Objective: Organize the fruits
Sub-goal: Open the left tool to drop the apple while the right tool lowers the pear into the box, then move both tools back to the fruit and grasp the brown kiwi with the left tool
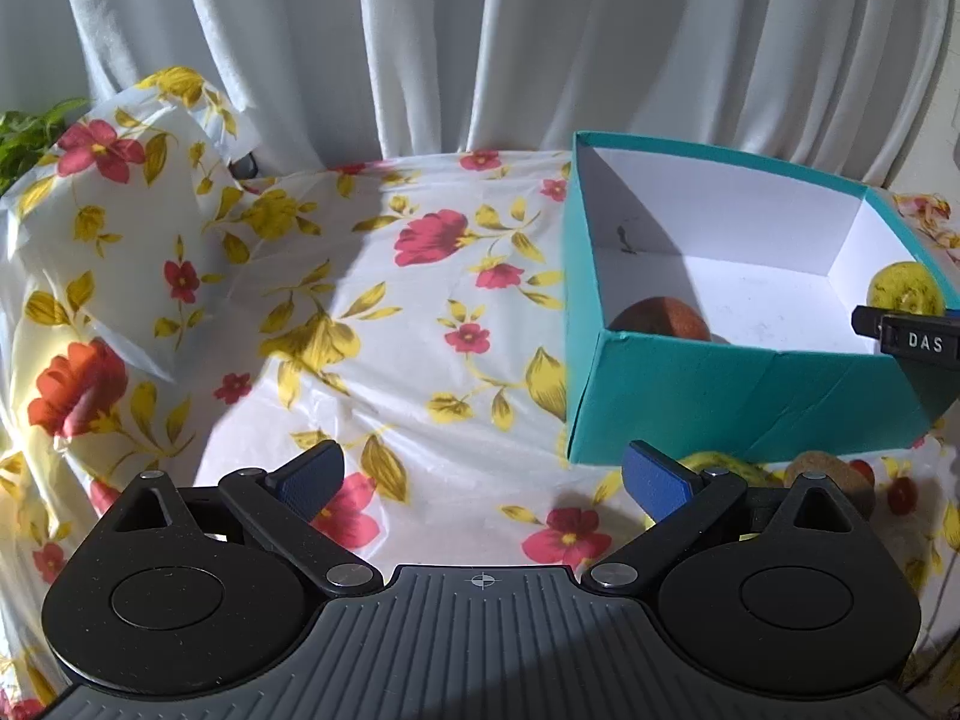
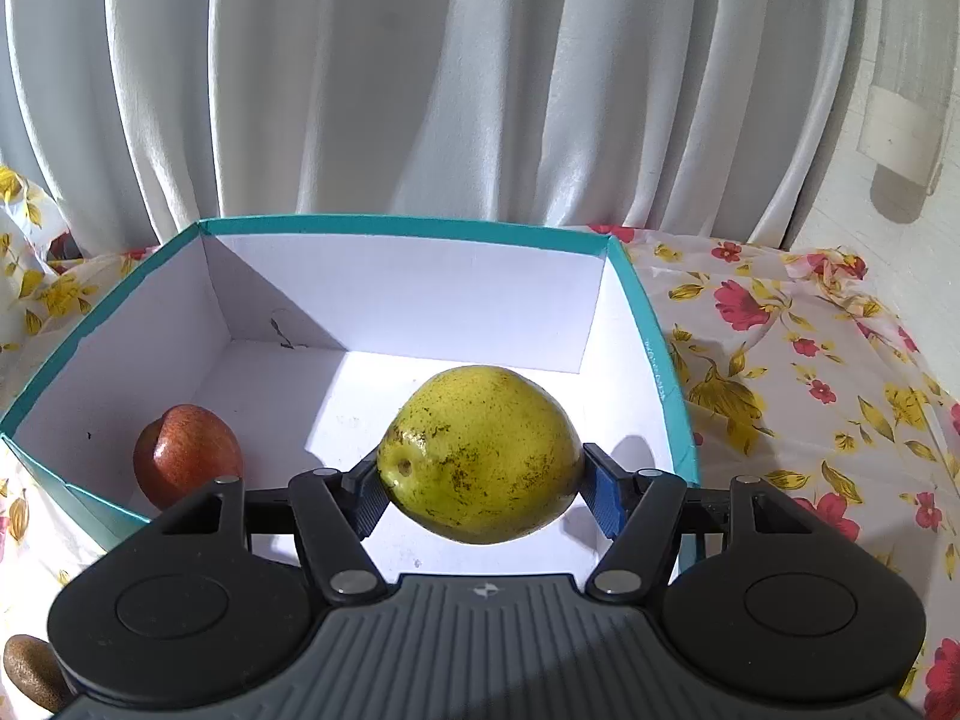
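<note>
My right gripper [image 2: 483, 489] is shut on a yellow-green pear [image 2: 480, 450] and holds it above the white inside of a teal box [image 2: 420, 225]. A red apple [image 2: 186, 456] lies in the box's near left corner. In the left wrist view the teal box [image 1: 720, 408] stands at the right, with the apple [image 1: 660, 317] inside and the held pear [image 1: 903, 288] and right gripper [image 1: 912, 333] at its right rim. My left gripper [image 1: 483, 480] is open and empty over the floral cloth, left of the box.
A yellow-green fruit [image 1: 720, 462] and a brown kiwi [image 1: 831, 474] lie on the cloth in front of the box; the kiwi also shows in the right wrist view [image 2: 30, 672]. The floral tablecloth [image 1: 420, 312] bunches up at the left. White curtains [image 2: 420, 90] hang behind.
</note>
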Motion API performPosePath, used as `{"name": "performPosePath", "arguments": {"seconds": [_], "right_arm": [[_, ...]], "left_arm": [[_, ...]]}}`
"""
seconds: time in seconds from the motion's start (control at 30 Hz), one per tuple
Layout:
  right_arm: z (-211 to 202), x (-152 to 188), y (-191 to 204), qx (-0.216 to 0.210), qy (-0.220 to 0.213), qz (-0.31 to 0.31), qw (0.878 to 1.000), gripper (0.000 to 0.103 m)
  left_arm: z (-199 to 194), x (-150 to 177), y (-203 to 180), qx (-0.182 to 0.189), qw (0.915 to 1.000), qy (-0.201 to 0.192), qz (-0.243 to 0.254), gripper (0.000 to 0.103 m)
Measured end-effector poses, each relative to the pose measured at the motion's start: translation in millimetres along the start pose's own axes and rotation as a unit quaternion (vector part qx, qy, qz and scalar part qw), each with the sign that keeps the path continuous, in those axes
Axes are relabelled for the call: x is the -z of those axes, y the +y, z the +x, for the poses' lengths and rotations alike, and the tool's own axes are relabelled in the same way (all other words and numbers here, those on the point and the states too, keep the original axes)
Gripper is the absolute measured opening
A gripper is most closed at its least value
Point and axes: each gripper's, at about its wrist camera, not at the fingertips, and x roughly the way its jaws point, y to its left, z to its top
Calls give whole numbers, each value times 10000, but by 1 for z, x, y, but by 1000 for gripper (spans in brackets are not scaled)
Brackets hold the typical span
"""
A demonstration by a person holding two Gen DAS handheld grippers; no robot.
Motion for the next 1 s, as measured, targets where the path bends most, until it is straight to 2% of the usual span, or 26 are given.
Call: {"name": "performPosePath", "arguments": {"seconds": [0.17, 0.37, 0.4, 0.43, 0.53, 0.6, 0.7, 0.8, 0.87, 0.93, 1.0], "right_arm": [[9, -5, 5, 93, 169, -112, 9998, 65], [4, -9, 7, 90, 62, -158, 9998, 66], [1, -9, 6, 43, 21, -127, 9999, 70], [-4, -10, 6, -6, -43, -89, 10000, 81], [-32, -9, 4, -167, -521, -10, 9985, 97], [-57, -5, 4, -267, -949, -49, 9951, 103], [-96, 9, 8, -172, -1682, -188, 9854, 103], [-126, 35, 15, 143, -2444, -291, 9691, 103], [-129, 49, 21, 113, -2406, -457, 9695, 103], [-126, 56, 25, -38, -2054, -538, 9772, 103], [-127, 61, 24, -202, -1887, -417, 9810, 103]], "left_arm": [[0, 10, 1, 104, 9998, 81, 116, 101], [2, 16, 0, 334, 9991, 146, 207, 101], [1, 18, 0, 402, 9988, 132, 225, 101], [0, 19, -1, 475, 9985, 106, 242, 101], [0, 24, -4, 666, 9972, 80, 339, 101], [1, 29, -8, 778, 9960, 95, 431, 101], [3, 35, -14, 937, 9939, 134, 569, 101], [7, 41, -20, 1019, 9921, 225, 698, 101], [9, 45, -23, 1044, 9913, 289, 751, 101], [11, 47, -25, 1091, 9903, 330, 796, 101], [12, 50, -27, 1112, 9897, 380, 819, 101]]}}
